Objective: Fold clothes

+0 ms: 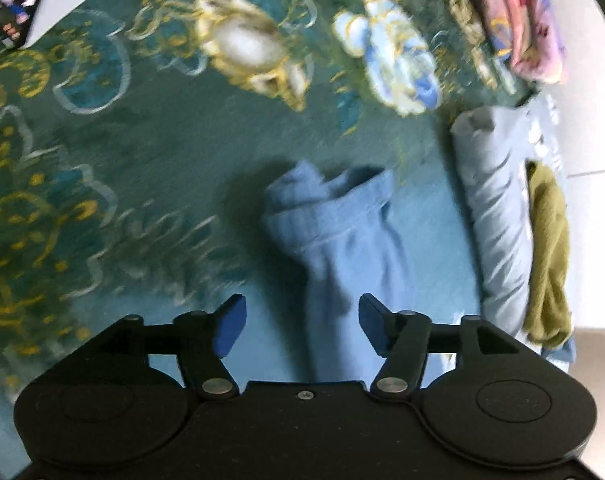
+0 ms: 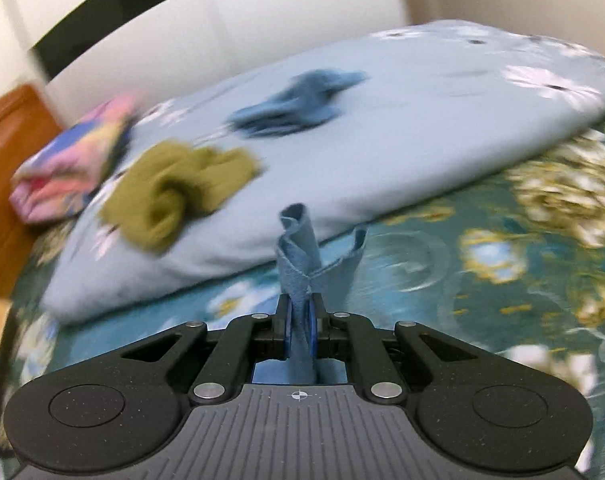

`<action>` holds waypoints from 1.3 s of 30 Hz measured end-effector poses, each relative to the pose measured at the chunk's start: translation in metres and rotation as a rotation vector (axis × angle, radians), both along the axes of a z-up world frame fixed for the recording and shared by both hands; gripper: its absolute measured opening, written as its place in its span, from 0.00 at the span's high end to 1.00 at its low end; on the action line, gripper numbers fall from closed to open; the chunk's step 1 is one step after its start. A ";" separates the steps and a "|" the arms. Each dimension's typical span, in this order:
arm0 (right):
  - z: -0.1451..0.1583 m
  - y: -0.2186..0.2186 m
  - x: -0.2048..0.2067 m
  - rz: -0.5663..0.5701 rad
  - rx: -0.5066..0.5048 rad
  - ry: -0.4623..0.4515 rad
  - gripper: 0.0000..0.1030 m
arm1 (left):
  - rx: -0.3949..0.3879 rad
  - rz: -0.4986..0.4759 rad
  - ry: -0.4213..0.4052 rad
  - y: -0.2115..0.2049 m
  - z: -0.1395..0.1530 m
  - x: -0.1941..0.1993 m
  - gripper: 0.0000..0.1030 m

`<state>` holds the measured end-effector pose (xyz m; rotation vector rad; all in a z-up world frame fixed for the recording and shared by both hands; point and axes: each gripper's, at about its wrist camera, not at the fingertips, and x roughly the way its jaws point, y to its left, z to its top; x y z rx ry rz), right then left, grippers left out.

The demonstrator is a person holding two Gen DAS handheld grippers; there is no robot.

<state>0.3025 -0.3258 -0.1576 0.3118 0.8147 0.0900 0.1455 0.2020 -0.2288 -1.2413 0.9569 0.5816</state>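
A light blue garment (image 1: 342, 240) hangs crumpled over the teal flowered bedspread (image 1: 142, 152), just ahead of my left gripper (image 1: 302, 328), which stands open with nothing between its blue pads. In the right wrist view my right gripper (image 2: 300, 320) is shut on a bunched edge of the light blue garment (image 2: 298, 248), which sticks up past the fingertips. An olive green garment (image 2: 174, 192) and a darker blue garment (image 2: 298, 104) lie crumpled on a pale blue pillow (image 2: 402, 140).
A folded pink patterned cloth (image 2: 70, 164) lies at the pillow's far left, next to a wooden bedside unit (image 2: 10, 128). A white headboard (image 2: 222, 24) stands behind. The pillow (image 1: 494, 208) and olive garment (image 1: 546, 248) lie to the right of the left gripper. Both views are motion blurred.
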 end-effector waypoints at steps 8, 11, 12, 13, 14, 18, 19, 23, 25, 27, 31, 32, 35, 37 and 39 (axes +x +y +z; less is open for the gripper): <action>-0.029 0.130 -0.003 0.196 -0.006 0.098 0.94 | -0.063 0.062 -0.025 0.025 0.006 -0.051 0.36; -0.040 0.171 -0.005 0.258 -0.026 0.131 0.94 | -0.078 0.081 -0.045 0.034 0.007 -0.066 0.36; -0.043 0.184 -0.005 0.277 -0.036 0.138 0.94 | -0.082 0.082 -0.050 0.036 0.008 -0.069 0.35; -0.046 0.196 -0.006 0.292 -0.043 0.146 0.94 | -0.084 0.081 -0.054 0.039 0.008 -0.071 0.35; -0.050 0.206 -0.006 0.304 -0.043 0.154 0.94 | -0.085 0.079 -0.058 0.041 0.007 -0.074 0.35; -0.063 0.235 -0.011 0.354 -0.045 0.180 0.93 | -0.102 0.079 -0.064 0.047 0.001 -0.076 0.35; -0.066 0.241 -0.013 0.364 -0.055 0.187 0.93 | -0.106 0.077 -0.068 0.048 0.000 -0.075 0.35; -0.065 0.247 -0.022 0.386 -0.050 0.193 0.89 | -0.111 0.041 -0.085 0.048 -0.005 -0.066 0.35; -0.060 0.244 -0.028 0.392 -0.035 0.189 0.88 | -0.110 0.012 -0.090 0.047 -0.007 -0.059 0.34; -0.056 0.242 -0.034 0.398 -0.020 0.186 0.87 | -0.107 -0.017 -0.100 0.046 -0.009 -0.049 0.33; -0.047 0.237 -0.046 0.410 0.009 0.178 0.78 | -0.106 -0.059 -0.136 0.046 -0.013 -0.026 0.29; -0.045 0.235 -0.049 0.413 0.017 0.176 0.72 | -0.101 -0.069 -0.148 0.046 -0.015 -0.019 0.28; -0.038 0.231 -0.058 0.422 0.039 0.171 0.69 | -0.072 -0.071 -0.177 0.047 -0.025 0.001 0.27; -0.033 0.219 -0.068 0.419 0.025 0.171 0.65 | -0.061 -0.055 -0.192 0.047 -0.032 0.010 0.28; -0.031 0.206 -0.076 0.403 0.007 0.181 0.65 | -0.049 -0.026 -0.211 0.047 -0.038 0.016 0.33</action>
